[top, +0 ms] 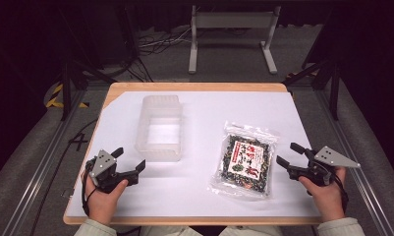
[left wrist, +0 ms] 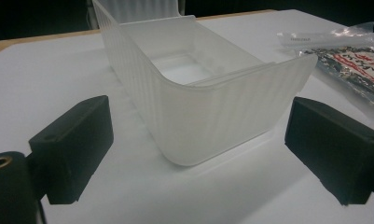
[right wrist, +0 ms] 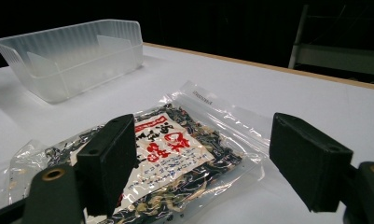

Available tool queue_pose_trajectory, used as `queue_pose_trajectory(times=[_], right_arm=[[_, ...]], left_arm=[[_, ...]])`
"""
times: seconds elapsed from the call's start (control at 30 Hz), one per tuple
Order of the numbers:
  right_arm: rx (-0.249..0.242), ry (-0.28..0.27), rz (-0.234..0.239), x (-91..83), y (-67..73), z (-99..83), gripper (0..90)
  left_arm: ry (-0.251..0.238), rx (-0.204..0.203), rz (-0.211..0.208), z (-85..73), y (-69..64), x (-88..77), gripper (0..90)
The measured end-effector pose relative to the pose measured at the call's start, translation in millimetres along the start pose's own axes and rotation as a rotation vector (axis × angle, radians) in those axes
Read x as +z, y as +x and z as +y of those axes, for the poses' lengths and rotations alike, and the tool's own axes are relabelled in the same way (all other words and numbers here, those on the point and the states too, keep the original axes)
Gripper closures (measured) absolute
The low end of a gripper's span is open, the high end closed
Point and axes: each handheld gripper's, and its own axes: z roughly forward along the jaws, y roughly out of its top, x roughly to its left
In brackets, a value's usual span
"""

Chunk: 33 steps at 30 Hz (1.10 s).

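Both tools poised, released, beside bag and bin

The right tool [top: 289,156] is facing the snack bag [top: 245,160] lying flat on the surface [top: 194,196], jaws spread; the left tool [top: 130,161] is gaping near the clear bin [top: 160,127]. Best pinching the bag's edge low.

Light falls bright and even on the white table [top: 199,196], while the room behind it is nearly black. Just ahead of the left gripper [top: 131,160], the frosted bin [left wrist: 198,107] casts a soft shadow. Glare streaks the clear packet [right wrist: 175,154] before the right gripper [right wrist: 201,158], whose near jaws blur slightly.
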Motion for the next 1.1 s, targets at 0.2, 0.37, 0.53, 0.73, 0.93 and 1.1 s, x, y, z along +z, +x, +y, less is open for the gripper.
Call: queue_pose_trajectory(times=[0.2,0.37,0.53,0.73,0.93,1.1], right_arm=[[0.002,0.000,0.006,3.1,-0.4,4.9,25.8],[-0.007,0.007,0.006,10.0,-5.4,22.3,27.9],[0.001,0.031,0.004,19.2,-14.2,29.4,28.3],[0.023,0.041,-0.006,27.4,-26.5,41.3,26.8],[0.033,0.070,-0.024,43.0,-43.1,52.7,24.1],[0.061,0.074,-0.025,52.4,-54.8,57.0,22.3]], left_arm=[[0.010,-0.002,0.011,-1.5,3.0,-1.0,8.5],[0.015,0.008,0.018,-1.4,1.9,-0.4,8.5],[0.021,-0.002,0.030,-2.1,4.7,-1.3,8.4],[0.026,0.005,0.028,-2.5,3.5,0.5,8.4],[0.039,0.012,0.022,-3.8,1.5,3.7,8.4],[0.053,0.028,0.013,-4.2,-0.9,7.3,8.5]])
